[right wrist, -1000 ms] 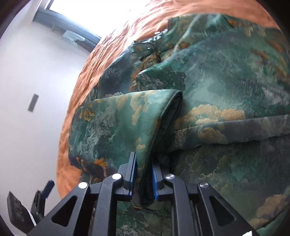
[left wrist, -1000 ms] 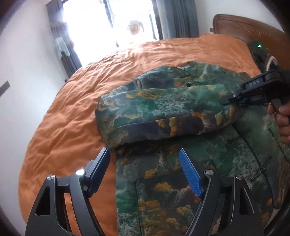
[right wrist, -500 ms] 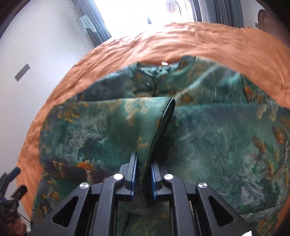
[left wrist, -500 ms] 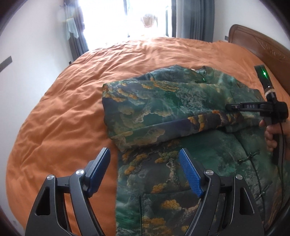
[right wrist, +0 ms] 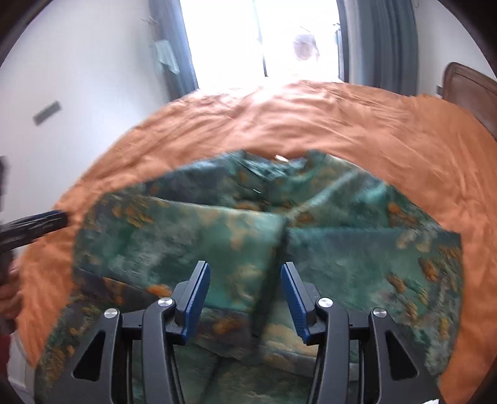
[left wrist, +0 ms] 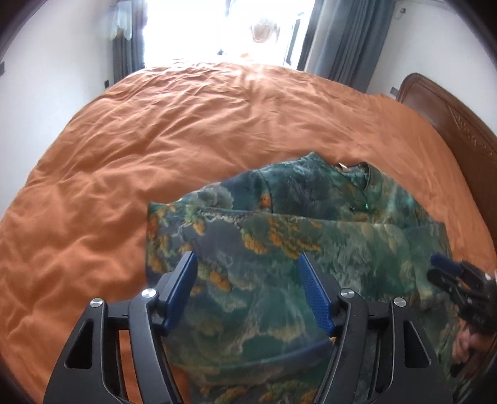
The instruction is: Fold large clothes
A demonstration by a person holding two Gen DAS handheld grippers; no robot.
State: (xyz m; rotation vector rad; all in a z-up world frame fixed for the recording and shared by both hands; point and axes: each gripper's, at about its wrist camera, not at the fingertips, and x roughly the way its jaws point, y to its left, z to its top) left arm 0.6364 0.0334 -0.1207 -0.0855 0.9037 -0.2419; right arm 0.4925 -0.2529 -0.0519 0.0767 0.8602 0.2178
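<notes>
Right tongs [right wrist: 245,298] just opening, nothing pinched, left tongs [left wrist: 248,295] narrowing, apart, both angled down

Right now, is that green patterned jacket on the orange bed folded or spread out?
Partly folded: the green patterned jacket's sleeve lies across its chest; the body is unfolded.

A large green jacket of patterned fabric with orange and teal landscape motifs [left wrist: 310,236] lies flat near the orange bedspread's [left wrist: 186,130] front edge, one sleeve folded across its chest, collar toward the far edge

Blown-out window [left wrist: 223,28] glare; right view seemingly motion-blurred
</notes>
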